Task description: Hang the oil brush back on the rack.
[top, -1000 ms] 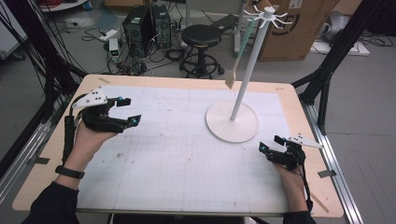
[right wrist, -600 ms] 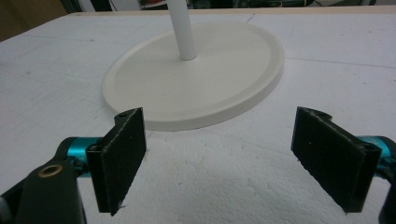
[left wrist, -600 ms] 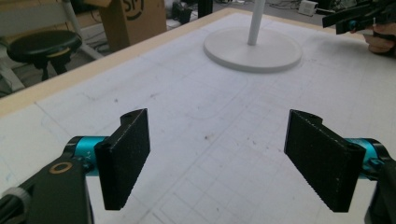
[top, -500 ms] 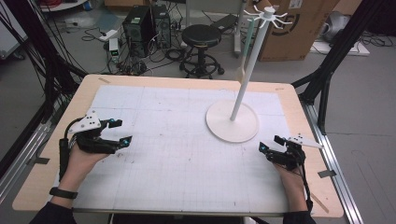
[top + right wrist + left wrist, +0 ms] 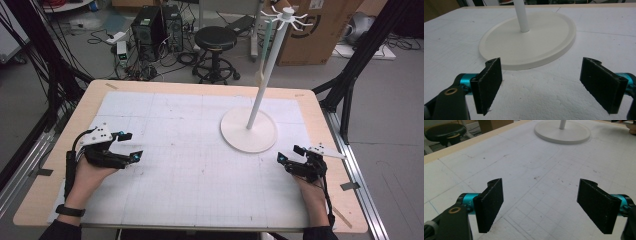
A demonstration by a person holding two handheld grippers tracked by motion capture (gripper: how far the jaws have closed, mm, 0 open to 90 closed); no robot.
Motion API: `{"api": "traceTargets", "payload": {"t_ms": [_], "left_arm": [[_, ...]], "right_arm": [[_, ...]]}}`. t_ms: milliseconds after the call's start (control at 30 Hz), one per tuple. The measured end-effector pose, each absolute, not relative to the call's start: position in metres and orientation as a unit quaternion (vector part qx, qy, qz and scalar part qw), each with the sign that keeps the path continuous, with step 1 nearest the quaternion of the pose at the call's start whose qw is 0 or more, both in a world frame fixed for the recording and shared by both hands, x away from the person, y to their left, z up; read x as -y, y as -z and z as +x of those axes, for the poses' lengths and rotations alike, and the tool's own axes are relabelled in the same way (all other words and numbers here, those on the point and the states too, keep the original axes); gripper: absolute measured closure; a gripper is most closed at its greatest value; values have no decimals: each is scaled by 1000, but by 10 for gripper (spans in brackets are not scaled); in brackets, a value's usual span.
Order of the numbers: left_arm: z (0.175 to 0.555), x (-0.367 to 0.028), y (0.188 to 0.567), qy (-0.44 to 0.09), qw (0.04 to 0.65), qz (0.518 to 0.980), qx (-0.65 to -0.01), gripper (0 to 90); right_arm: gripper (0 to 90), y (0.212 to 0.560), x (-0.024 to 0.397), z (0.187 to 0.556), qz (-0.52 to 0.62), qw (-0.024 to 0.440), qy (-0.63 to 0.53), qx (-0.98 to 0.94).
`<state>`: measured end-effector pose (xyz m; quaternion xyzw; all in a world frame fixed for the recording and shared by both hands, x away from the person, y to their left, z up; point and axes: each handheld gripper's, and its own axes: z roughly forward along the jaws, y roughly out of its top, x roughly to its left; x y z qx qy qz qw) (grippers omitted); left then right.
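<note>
A white stand with a round base (image 5: 248,130) and a tall pole (image 5: 267,70) topped by small hooks rises at the right of the white gridded mat (image 5: 190,165). My left gripper (image 5: 129,146) rests low on the mat's left side, open, with nothing between its black pads (image 5: 490,203). My right gripper (image 5: 291,154) lies at the mat's right edge, open and empty, just short of the base. The base (image 5: 529,41) spreads right beyond its pads (image 5: 487,83), and its far side (image 5: 562,131) sits at the top of the left gripper view.
The mat covers a wooden table (image 5: 95,97) with black frame legs (image 5: 350,75) at both sides. Beyond the far edge stand a black stool (image 5: 215,42), computer towers (image 5: 155,25), floor cables and a cardboard box (image 5: 320,30).
My left hand has come down and back toward the near left of the mat, settling low over it. The right hand has kept still.
</note>
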<state>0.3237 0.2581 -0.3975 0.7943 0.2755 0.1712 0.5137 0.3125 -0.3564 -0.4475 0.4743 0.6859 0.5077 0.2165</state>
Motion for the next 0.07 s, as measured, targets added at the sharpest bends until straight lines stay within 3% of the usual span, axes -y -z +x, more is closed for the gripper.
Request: {"api": "traceTargets", "payload": {"t_ms": [67], "left_arm": [[323, -259, 397, -173, 515, 793, -276, 219]], "right_arm": [[172, 448, 357, 313, 472, 217, -509, -686]]}}
